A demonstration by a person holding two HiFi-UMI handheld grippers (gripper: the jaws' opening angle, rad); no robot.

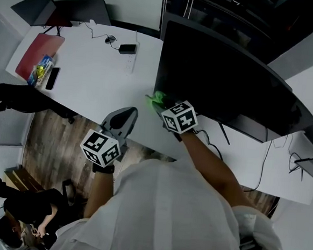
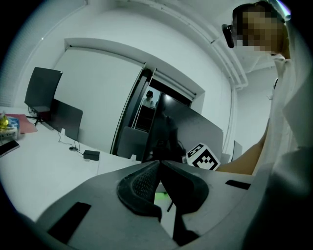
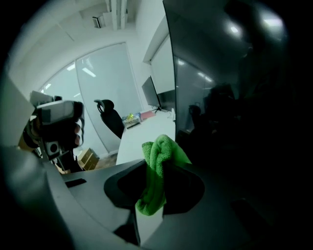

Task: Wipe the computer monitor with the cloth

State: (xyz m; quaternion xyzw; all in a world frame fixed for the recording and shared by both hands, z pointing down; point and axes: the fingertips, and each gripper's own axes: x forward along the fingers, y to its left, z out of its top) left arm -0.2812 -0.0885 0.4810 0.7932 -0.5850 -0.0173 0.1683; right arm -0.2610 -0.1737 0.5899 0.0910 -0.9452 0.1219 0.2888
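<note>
The person's right gripper has its jaws clamped on a bunched green cloth, which sticks out past the jaw tips and hangs down between the pads in the right gripper view. The cloth sits at the lower left corner of the big dark monitor, just above the desk and close to its near edge. Whether it actually presses on the screen cannot be told. In the right gripper view the monitor fills the right side as a dark glossy face, with the cloth right at its left edge. The left gripper hangs over the near edge of the desk, just left of the right one, with its jaws closed tip to tip and nothing between them, as the left gripper view shows. Toward the desk's far left corner lie a red folder and a black phone. A small black box with a cable rests near the far edge. A black office chair stands off the desk's left end.
</note>
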